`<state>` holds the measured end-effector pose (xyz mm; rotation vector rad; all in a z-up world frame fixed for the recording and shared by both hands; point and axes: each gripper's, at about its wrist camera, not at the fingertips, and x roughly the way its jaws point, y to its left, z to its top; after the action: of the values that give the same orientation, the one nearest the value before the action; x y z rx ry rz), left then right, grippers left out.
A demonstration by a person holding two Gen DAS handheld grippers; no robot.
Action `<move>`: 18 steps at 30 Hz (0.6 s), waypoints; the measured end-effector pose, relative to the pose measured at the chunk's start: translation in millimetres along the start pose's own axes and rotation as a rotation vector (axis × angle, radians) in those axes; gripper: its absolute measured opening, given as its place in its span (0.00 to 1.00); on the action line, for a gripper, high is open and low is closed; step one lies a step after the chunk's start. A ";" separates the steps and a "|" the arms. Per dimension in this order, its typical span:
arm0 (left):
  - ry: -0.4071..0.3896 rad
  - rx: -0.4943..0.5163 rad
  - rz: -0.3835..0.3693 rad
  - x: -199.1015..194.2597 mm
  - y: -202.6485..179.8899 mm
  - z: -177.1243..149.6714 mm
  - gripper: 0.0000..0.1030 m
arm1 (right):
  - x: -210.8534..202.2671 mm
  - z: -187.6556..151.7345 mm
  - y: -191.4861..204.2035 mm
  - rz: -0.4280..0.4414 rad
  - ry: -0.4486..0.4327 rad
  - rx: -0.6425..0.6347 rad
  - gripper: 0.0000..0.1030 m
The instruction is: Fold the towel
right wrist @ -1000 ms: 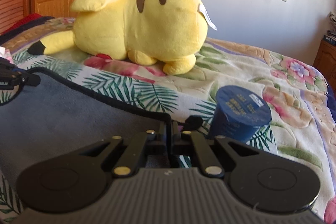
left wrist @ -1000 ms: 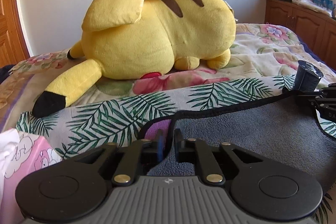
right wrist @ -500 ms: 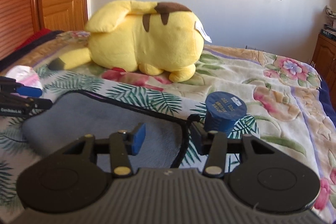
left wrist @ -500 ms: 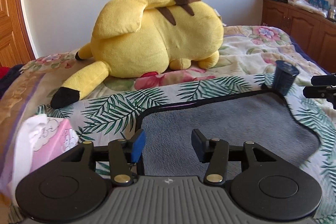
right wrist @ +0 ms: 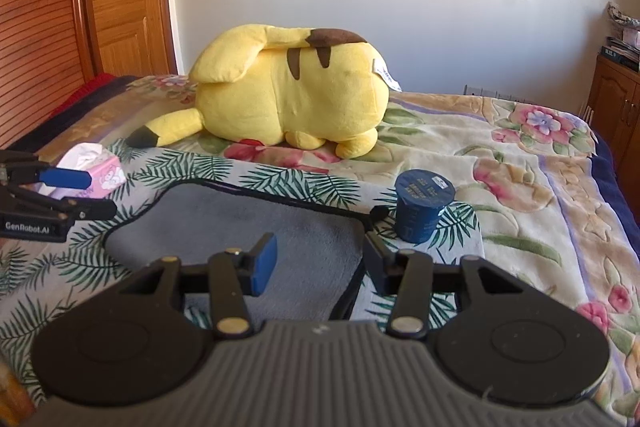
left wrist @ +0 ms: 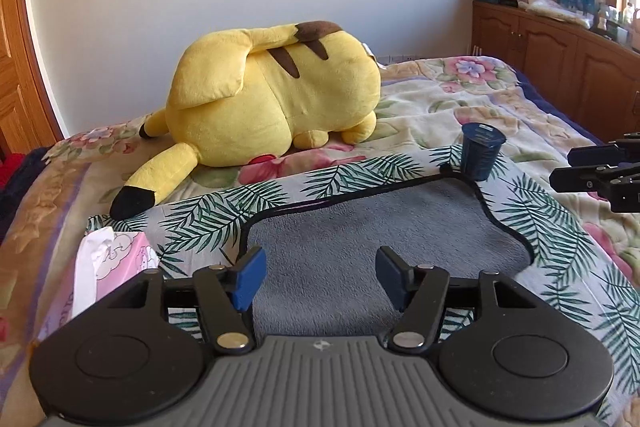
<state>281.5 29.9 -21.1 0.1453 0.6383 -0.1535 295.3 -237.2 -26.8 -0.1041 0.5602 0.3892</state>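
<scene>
Two hand-held grippers are hovering over a bed (left wrist: 500,99), both with jaws spread and pinching nothing. The left hand-held gripper (left wrist: 318,277) is showing its blue pads wide apart above the near edge of the towel (left wrist: 360,227). The right hand-held gripper (right wrist: 318,263) is likewise standing open, poised over the towel's (right wrist: 240,227) near right part; its right finger is sitting just beside the towel's dark border.

The towel is lying flat on the bed, grey with a black edging, resting on a palm-leaf cloth (left wrist: 224,215) that is covering the floral bedspread. Its far right corner is lying just beside a dark blue cup (right wrist: 422,205), which is standing upside-down on the cloth; whether they are touching, I cannot tell.

In the left wrist view the right hand-held gripper (left wrist: 592,179) is poking in from the right edge, apart from the towel. In the right wrist view the left hand-held gripper (right wrist: 60,193) is reaching in from the left, near a pink tissue box (right wrist: 96,173).

Beyond the towel, a yellow plush (left wrist: 276,99) is lying on its side on the bedspread, well apart from the grippers.
</scene>
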 end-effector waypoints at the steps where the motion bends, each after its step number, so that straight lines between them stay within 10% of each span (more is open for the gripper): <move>1: -0.001 -0.004 -0.001 -4.3 -0.8 -1.5 0.44 | -3.0 -0.2 0.8 0.001 -0.002 -0.001 0.47; 18: -0.042 0.009 -0.009 -78.9 -22.8 -2.9 0.72 | -65.5 -13.9 10.3 -0.018 -0.029 0.040 0.60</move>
<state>213.0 15.8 22.1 0.1473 0.5970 -0.1681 233.5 -252.2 -3.2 -0.0647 0.5381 0.3612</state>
